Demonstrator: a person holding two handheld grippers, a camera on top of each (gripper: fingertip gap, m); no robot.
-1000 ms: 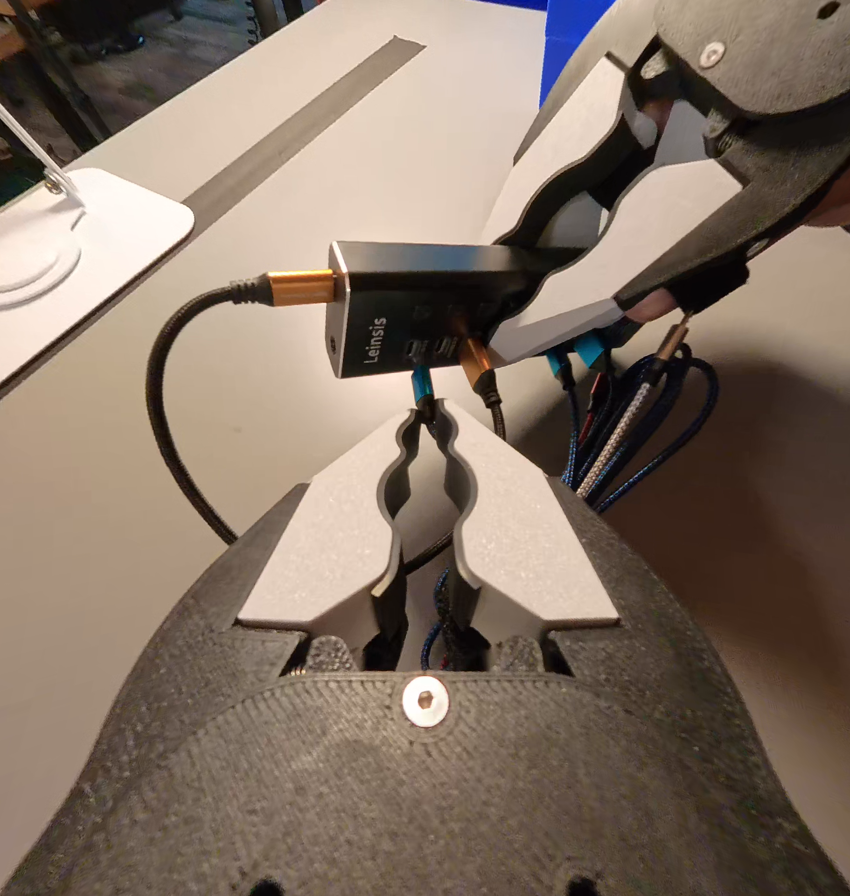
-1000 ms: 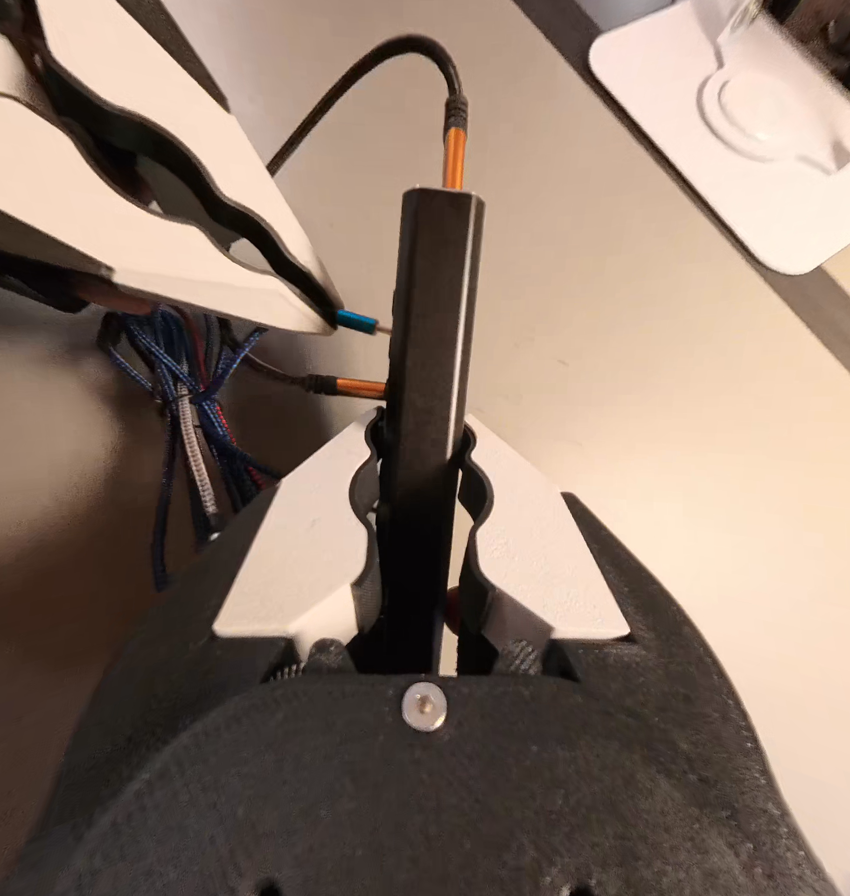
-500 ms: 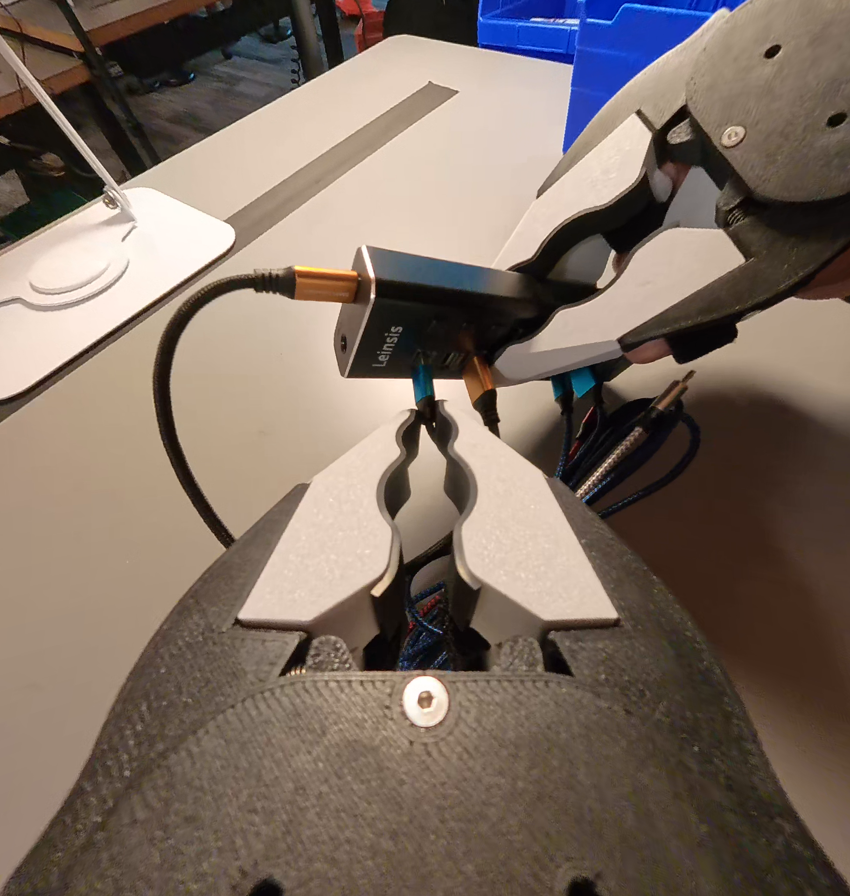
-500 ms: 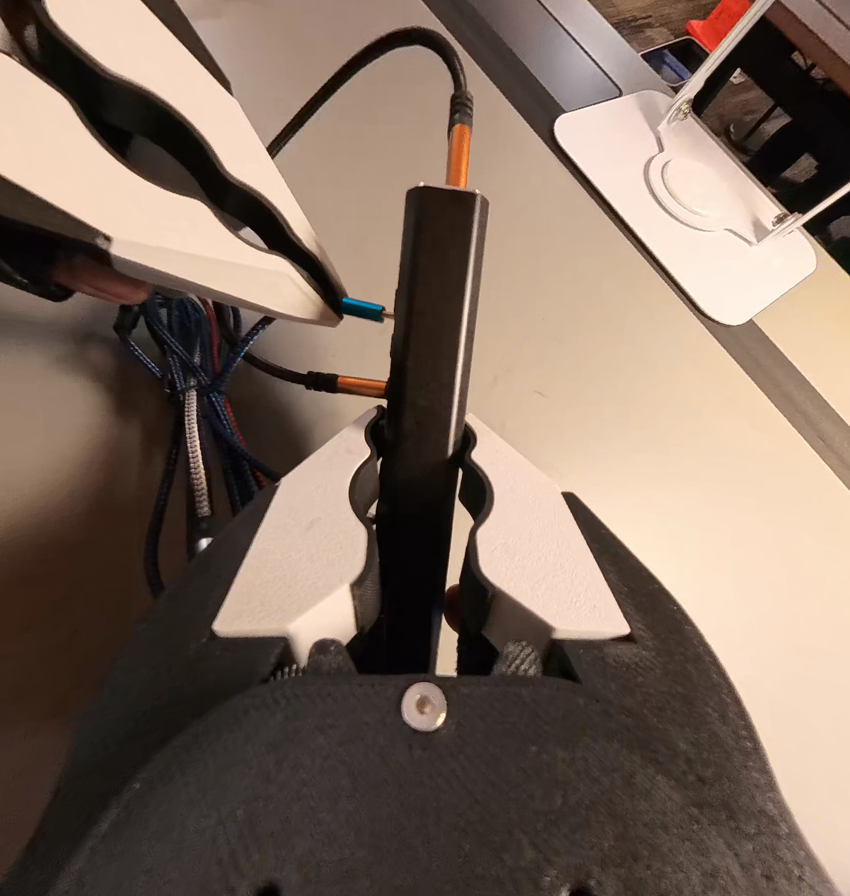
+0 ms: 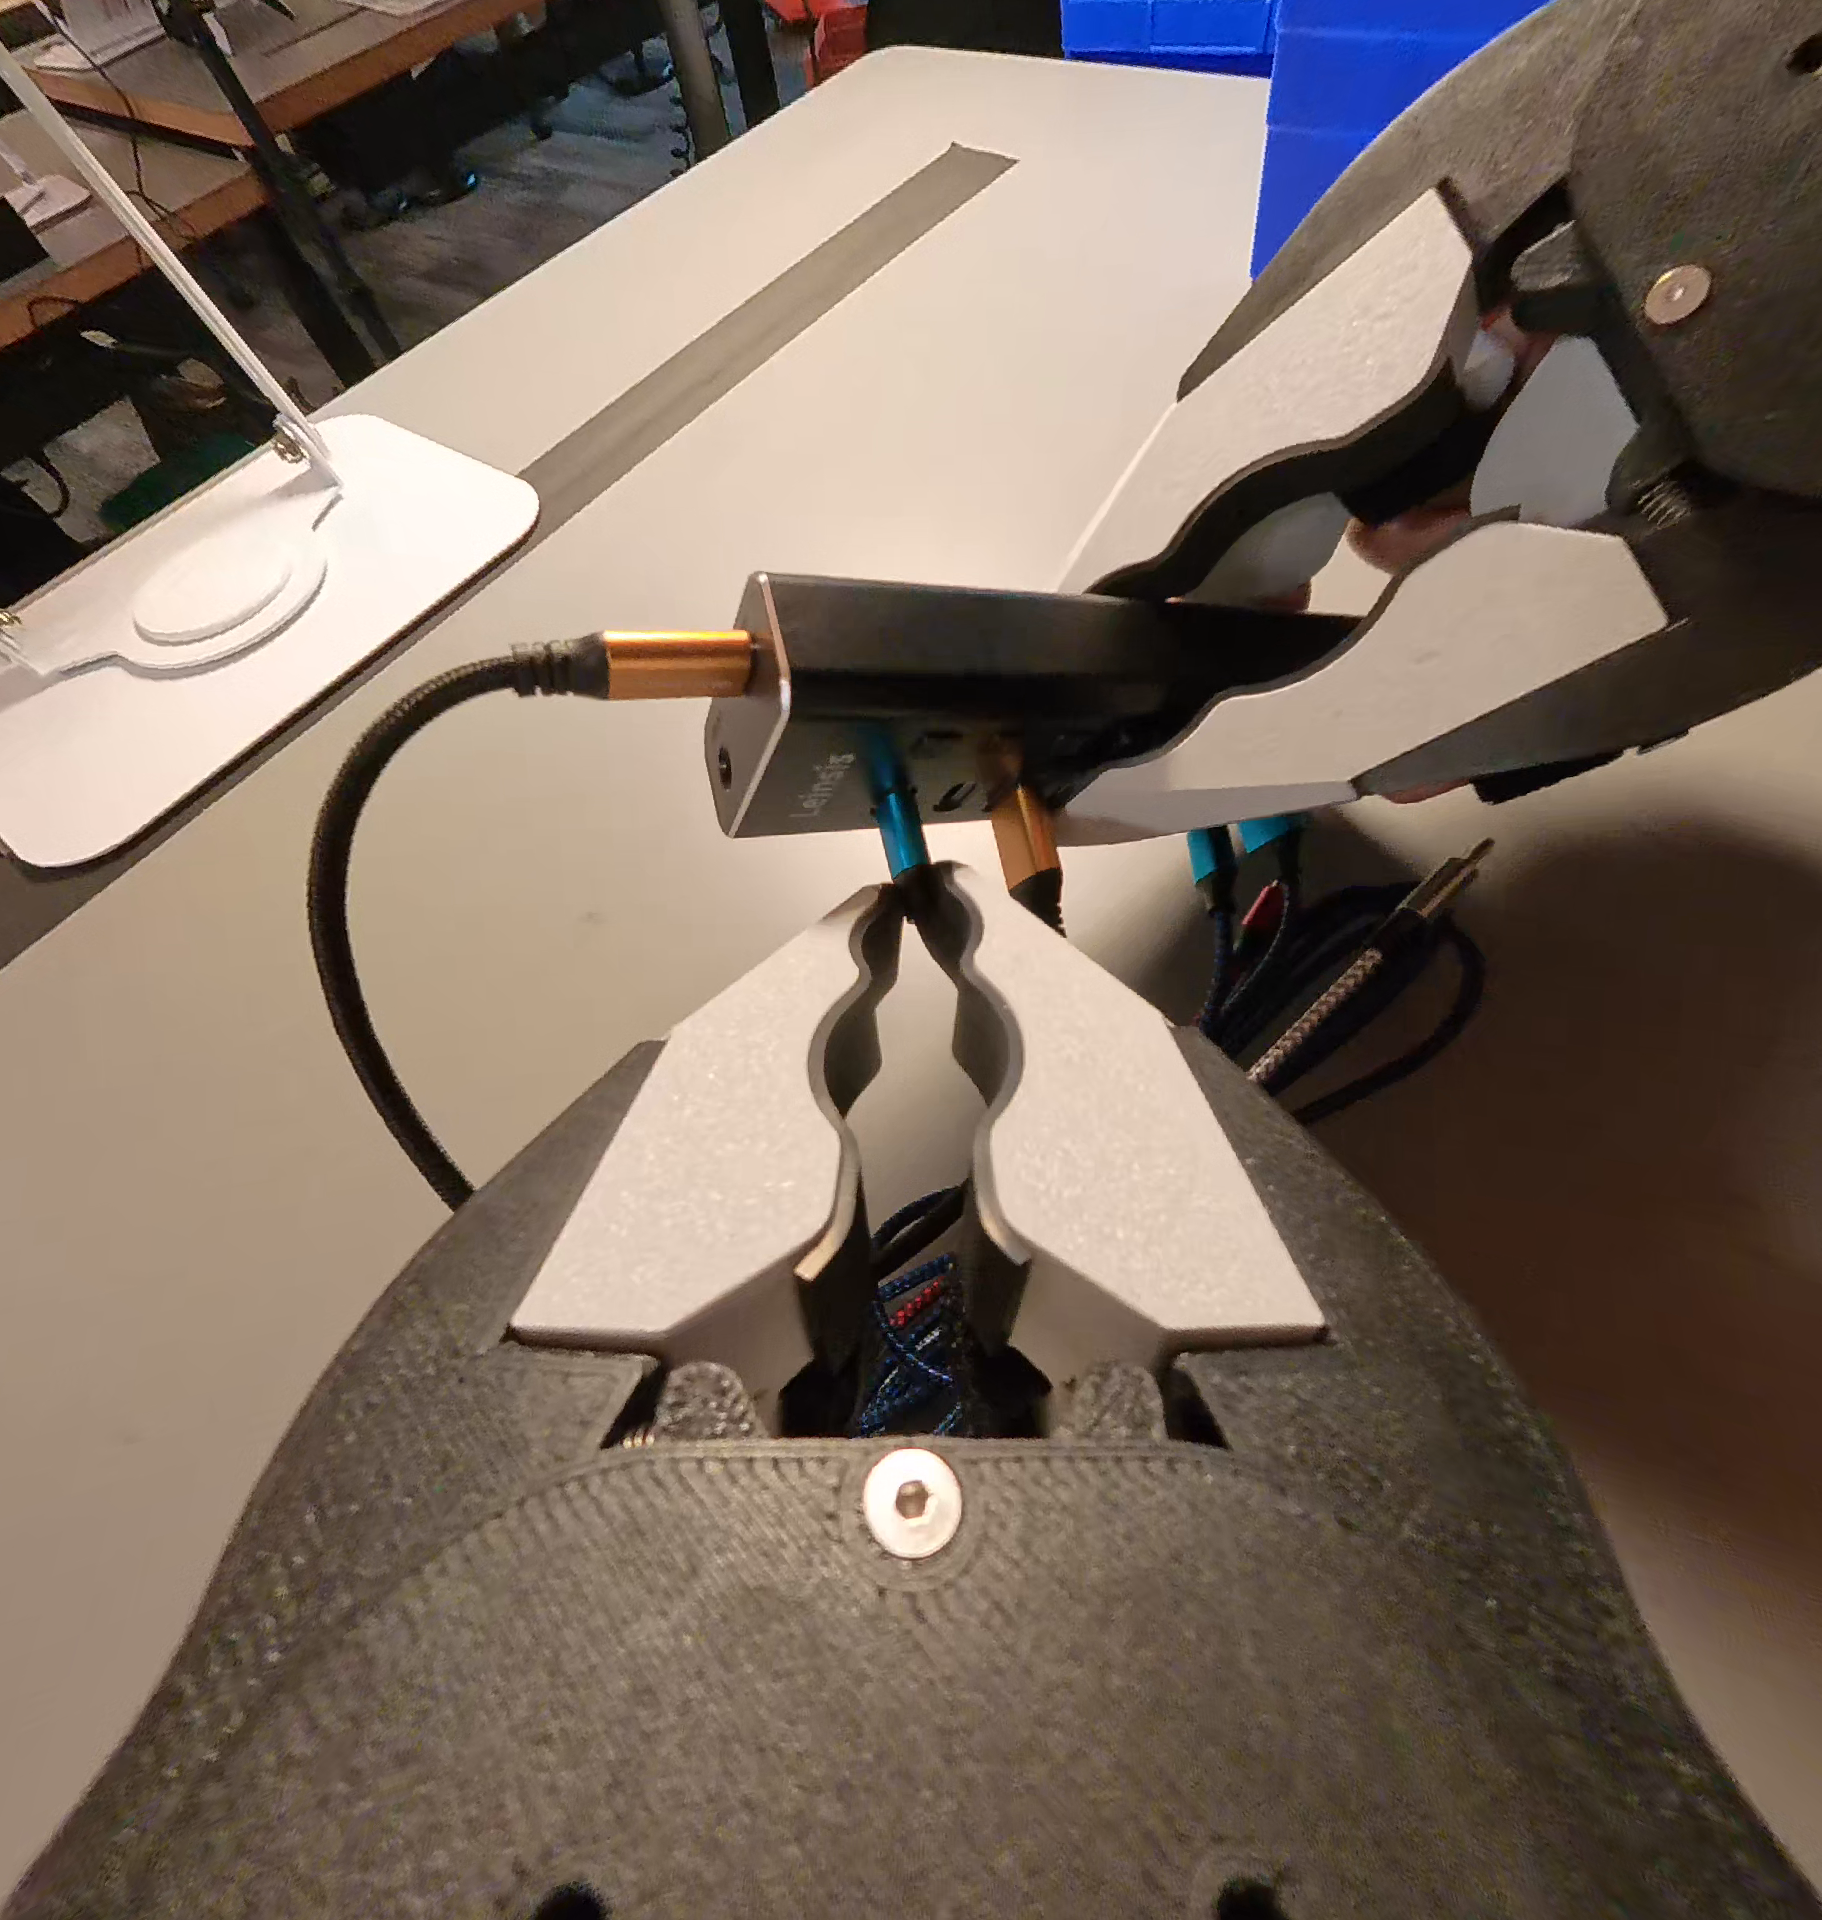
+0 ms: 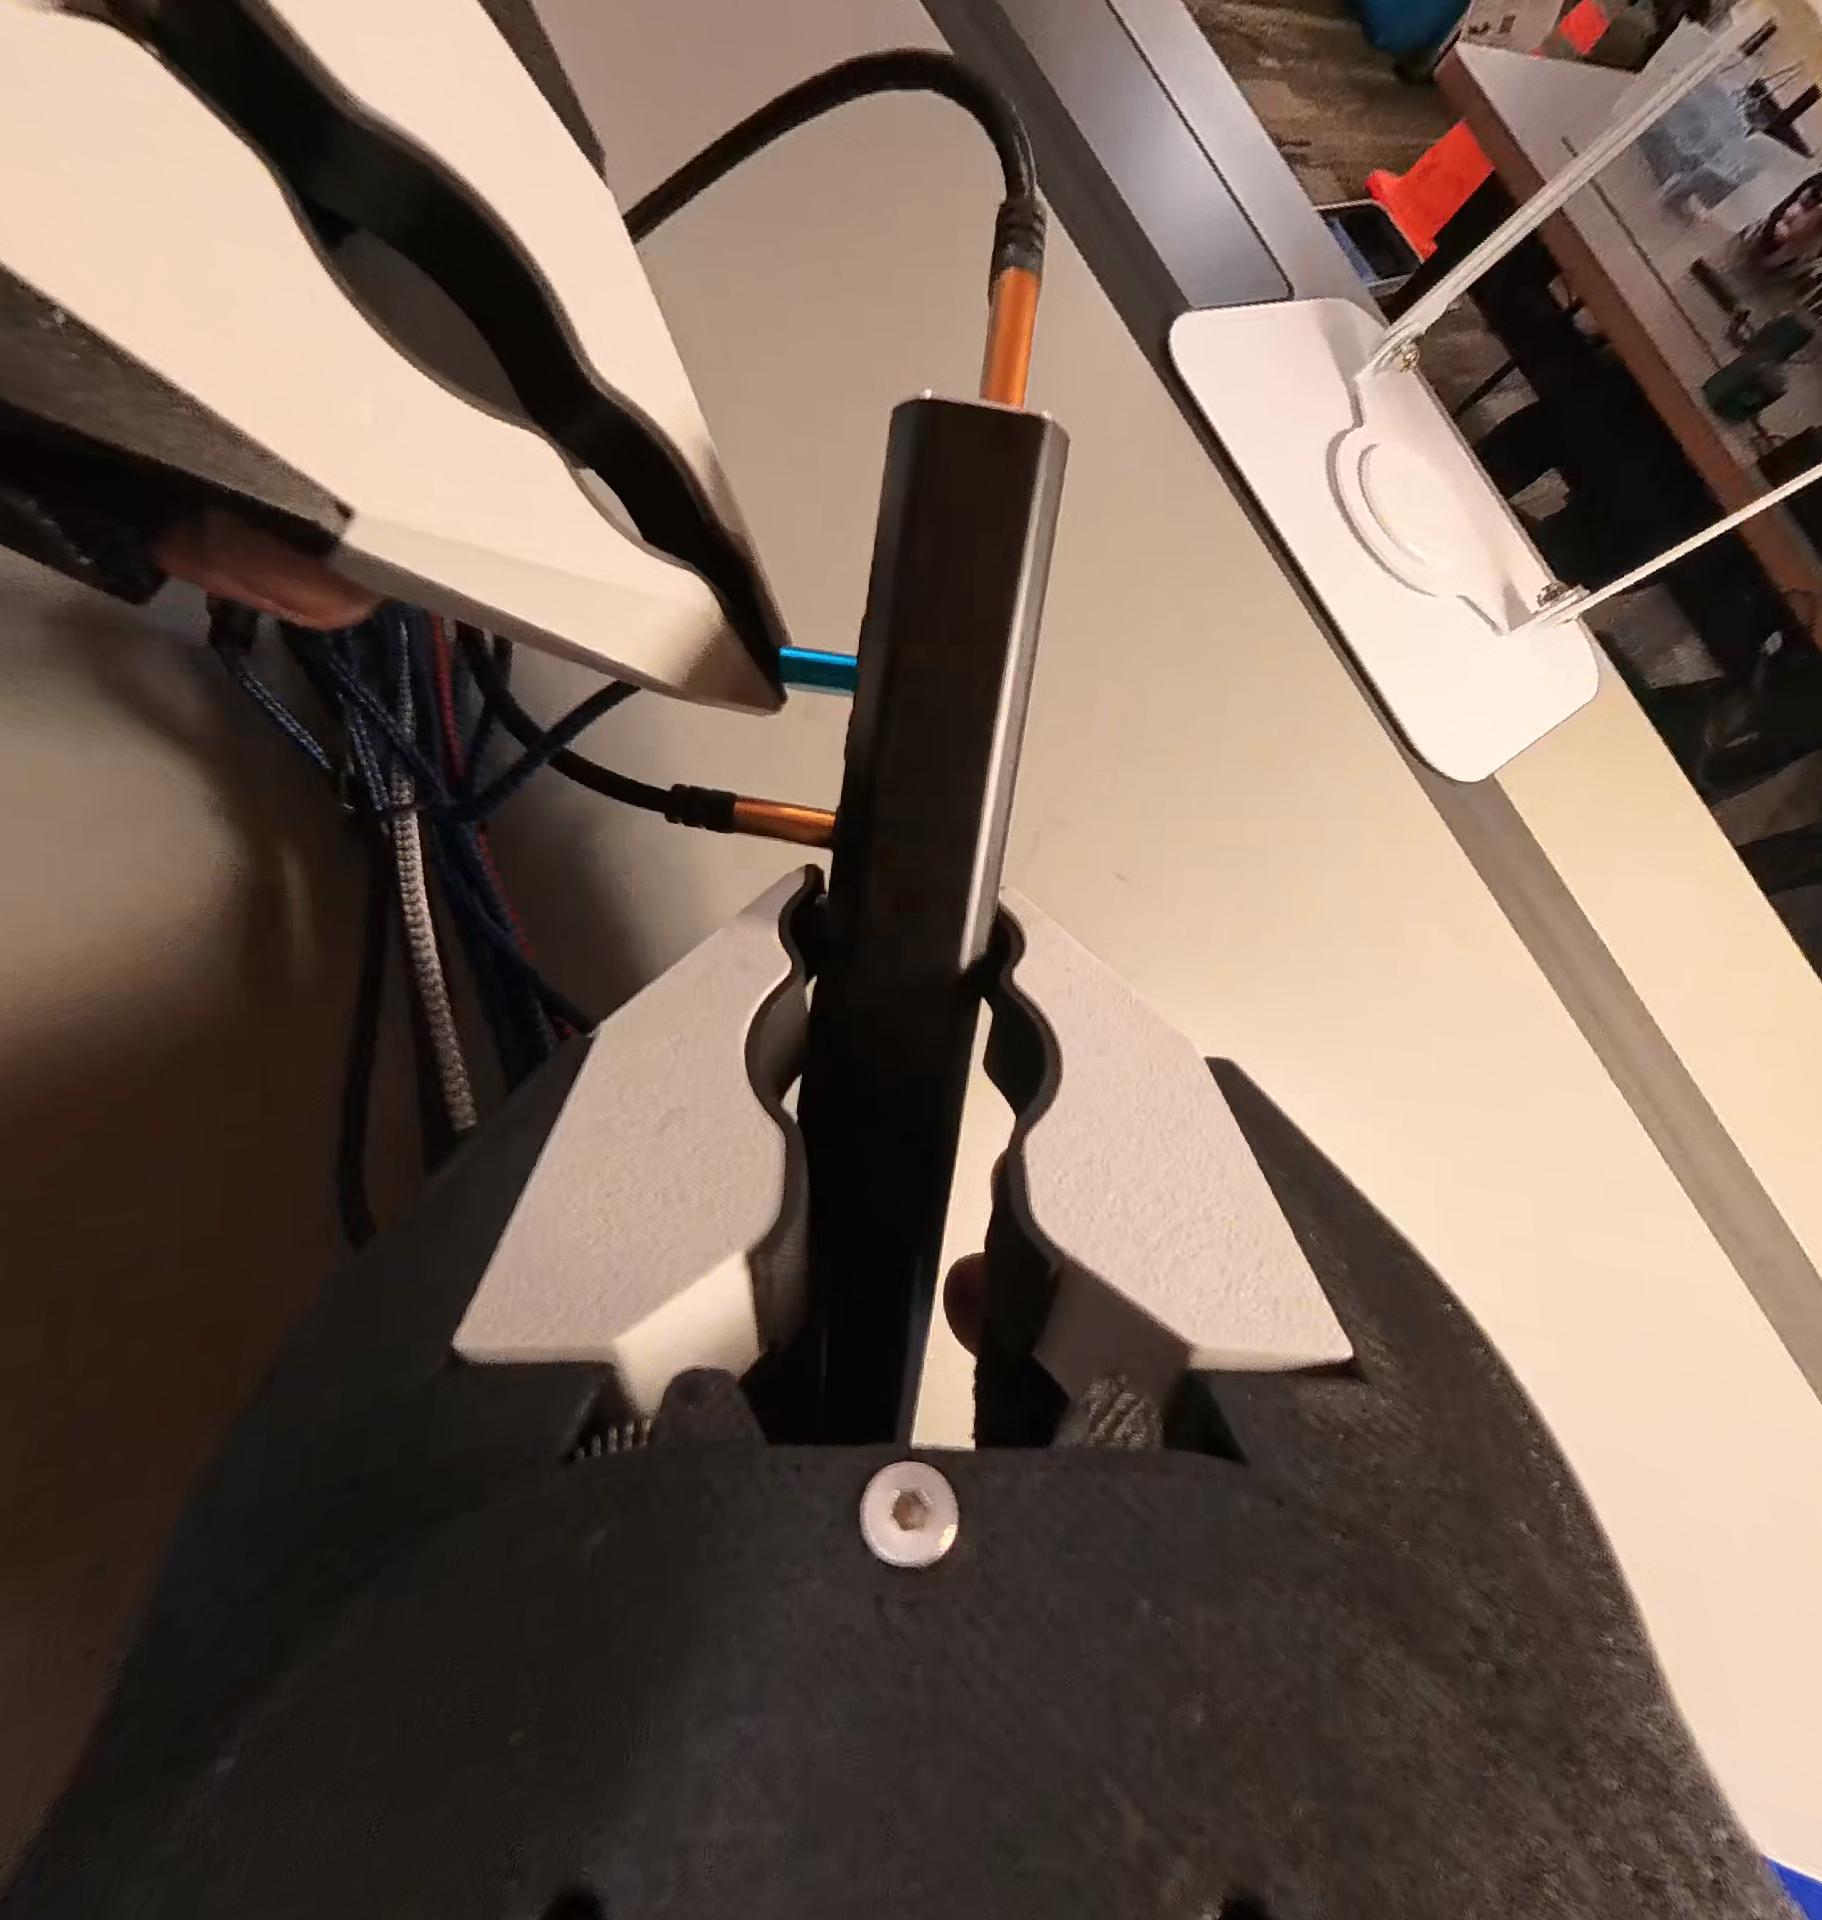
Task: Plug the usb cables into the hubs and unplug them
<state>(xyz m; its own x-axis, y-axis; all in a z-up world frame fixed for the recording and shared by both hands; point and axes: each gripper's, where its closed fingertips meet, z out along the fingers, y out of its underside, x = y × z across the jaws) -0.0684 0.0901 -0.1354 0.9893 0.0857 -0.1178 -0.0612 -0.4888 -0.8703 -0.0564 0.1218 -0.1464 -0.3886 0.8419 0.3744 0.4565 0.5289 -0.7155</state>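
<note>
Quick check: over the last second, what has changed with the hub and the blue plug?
The blue plug went further into the hub; the bare metal tip seen earlier no longer shows. Both grippers and the hub tilted up, showing more room. Unchanged: right gripper clamps the hub, left gripper pinches the blue plug's cable.

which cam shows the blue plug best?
Left wrist view: the blue plug shows full length, seated in the hub, the left gripper shut on its cable end. Right wrist view shows only a short blue stub beside the hub.
</note>
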